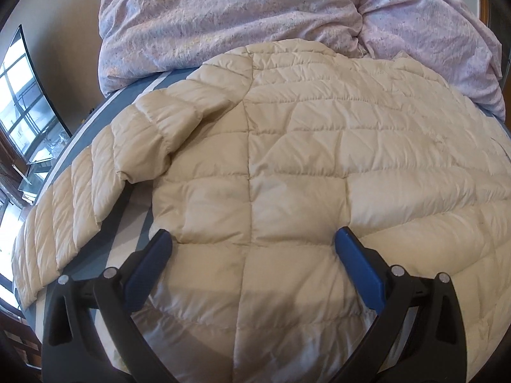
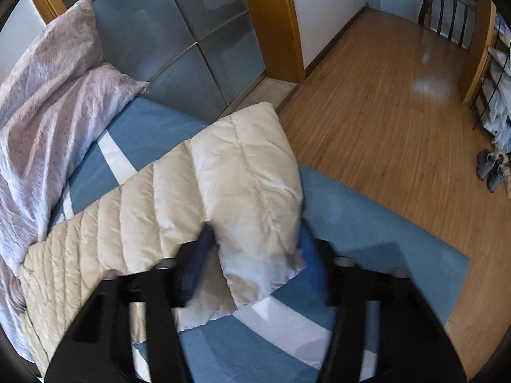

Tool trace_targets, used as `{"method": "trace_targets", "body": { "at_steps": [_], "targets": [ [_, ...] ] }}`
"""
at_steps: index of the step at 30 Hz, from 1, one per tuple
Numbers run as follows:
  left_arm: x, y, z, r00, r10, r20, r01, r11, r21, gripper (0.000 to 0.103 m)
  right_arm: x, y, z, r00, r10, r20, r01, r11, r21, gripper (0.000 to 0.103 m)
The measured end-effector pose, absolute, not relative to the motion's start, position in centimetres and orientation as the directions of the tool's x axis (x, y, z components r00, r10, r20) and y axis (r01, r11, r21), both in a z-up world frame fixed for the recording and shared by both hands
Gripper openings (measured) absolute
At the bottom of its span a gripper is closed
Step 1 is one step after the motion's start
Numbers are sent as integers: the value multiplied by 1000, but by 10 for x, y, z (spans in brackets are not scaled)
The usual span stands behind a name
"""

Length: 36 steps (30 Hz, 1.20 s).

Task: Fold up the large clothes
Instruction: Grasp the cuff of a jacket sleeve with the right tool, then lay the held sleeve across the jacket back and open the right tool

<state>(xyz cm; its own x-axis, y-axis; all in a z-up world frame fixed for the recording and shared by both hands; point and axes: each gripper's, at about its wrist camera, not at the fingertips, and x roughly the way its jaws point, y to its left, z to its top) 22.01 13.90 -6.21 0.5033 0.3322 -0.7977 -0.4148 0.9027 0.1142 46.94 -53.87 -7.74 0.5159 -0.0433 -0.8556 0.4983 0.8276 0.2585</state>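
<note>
Left wrist view: at the far left we see a window [image 1: 22, 102]. Next comes the left sleeve [image 1: 80, 191] of the cream quilted jacket [image 1: 287, 146], lying along the left edge of the bed [image 1: 143, 220], whose sheet is blue with white stripes. The jacket body is spread flat across the bed. Beyond it, at the far side, lies a crumpled lilac duvet [image 1: 223, 19]. The left claw [image 1: 252, 239] hangs over the near part of the jacket with its blue fingers [image 1: 153, 265] spread wide, nothing between them.

Right wrist view: at the left we see the lilac duvet [image 2: 41, 121] again, with grey glass-panelled doors [image 2: 179, 44] behind it. In the middle, the other sleeve [image 2: 179, 198] of the jacket lies on the blue bed [image 2: 367, 223]; its cuff end is bent towards the near side. The right claw [image 2: 262, 242] straddles this bent part: its left finger touches the fabric, its right finger is blurred, and we cannot tell whether the sleeve is gripped. To the right stretch a wooden floor [image 2: 383, 102] and, at the far right, a pair of shoes [image 2: 490, 167].
</note>
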Motion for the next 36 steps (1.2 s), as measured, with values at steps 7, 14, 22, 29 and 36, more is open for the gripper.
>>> {"method": "trace_targets", "body": {
  "at_steps": [7,14,22,29,36],
  "targets": [
    [220,141,-64,493,328,-805,-419,901,111,101,472,-507,-51,573,-12,-820,416,866,278,8],
    [218,148,-66,500,280,-819,-424,904,50,101,477,-384,20,690,106,-716,103,965,241,7],
    [205,152,-61,537,235,-810,-426,905,-20,101,480,-209,26,605,331,-724,-223,943,245,7],
    [179,165,-44,553,279,-785,-457,890,-6,101,445,-81,1,453,457,-766,-422,866,267,7],
    [156,200,-22,557,347,-755,-531,847,-2,101,405,9,-15,334,512,-792,-559,784,271,18]
  ]
}}
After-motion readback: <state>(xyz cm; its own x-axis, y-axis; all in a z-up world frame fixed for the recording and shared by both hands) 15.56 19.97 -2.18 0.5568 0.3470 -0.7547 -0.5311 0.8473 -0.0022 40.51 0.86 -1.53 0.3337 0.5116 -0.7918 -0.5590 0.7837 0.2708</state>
